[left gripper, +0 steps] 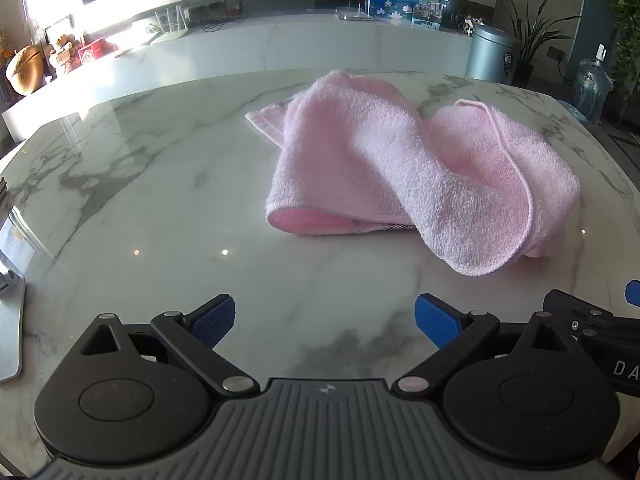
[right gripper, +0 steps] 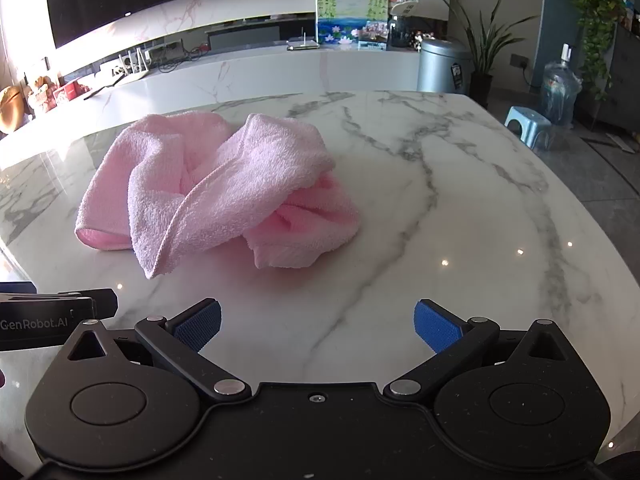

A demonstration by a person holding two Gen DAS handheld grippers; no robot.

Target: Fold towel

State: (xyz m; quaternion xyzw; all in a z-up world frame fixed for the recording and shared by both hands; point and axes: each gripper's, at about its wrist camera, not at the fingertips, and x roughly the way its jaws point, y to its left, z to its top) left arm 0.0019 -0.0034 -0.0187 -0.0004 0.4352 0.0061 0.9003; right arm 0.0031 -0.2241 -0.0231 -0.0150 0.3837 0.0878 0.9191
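Observation:
A pink terry towel [left gripper: 400, 172] lies crumpled in a loose heap on the white marble table [left gripper: 160, 208]. In the right wrist view the same towel [right gripper: 216, 196] sits left of centre, with one flap draped over the rest. My left gripper [left gripper: 324, 320] hovers open over bare marble, short of the towel's near edge, with nothing between its blue pads [left gripper: 212, 320]. My right gripper [right gripper: 318, 324] is also open and empty, a little behind and to the right of the towel. Each gripper's body shows at the edge of the other's view.
The table [right gripper: 460, 208] has a rounded far edge. Beyond it stand a long white marble console [right gripper: 240, 76] with a television above, a grey bin [right gripper: 442, 65], potted plants, a water bottle [right gripper: 558, 92] and a small blue stool [right gripper: 528, 124]. A metal bracket [left gripper: 10, 320] sits at the left edge.

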